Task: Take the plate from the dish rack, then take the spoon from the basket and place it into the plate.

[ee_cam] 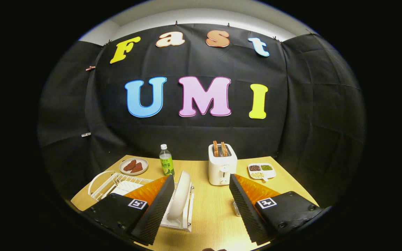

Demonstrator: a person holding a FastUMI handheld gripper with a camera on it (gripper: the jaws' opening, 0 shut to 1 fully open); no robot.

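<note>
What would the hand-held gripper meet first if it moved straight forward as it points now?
Probably the white toaster holding two bread slices: it stands just beyond the open hand-held gripper, roughly centred between the fingers. The white plate in the dish rack sits just beside the left finger.

Fisheye view of the booth under even overhead light. A bright band of pale wall glows above the dark cloth, which soaks up light and shows only faint creases. The wooden table (208, 209) is warmly lit, with soft glare near the toaster (222, 169) and short, weak shadows under objects. Straight lines bow strongly toward the rim, where brightness falls off. The centre is sharp; the gripper (201, 184), its fingers spread wide apart with nothing between them, looks slightly soft up close. The plate (181, 197) in the dish rack (117, 184) shows mild highlights.
</note>
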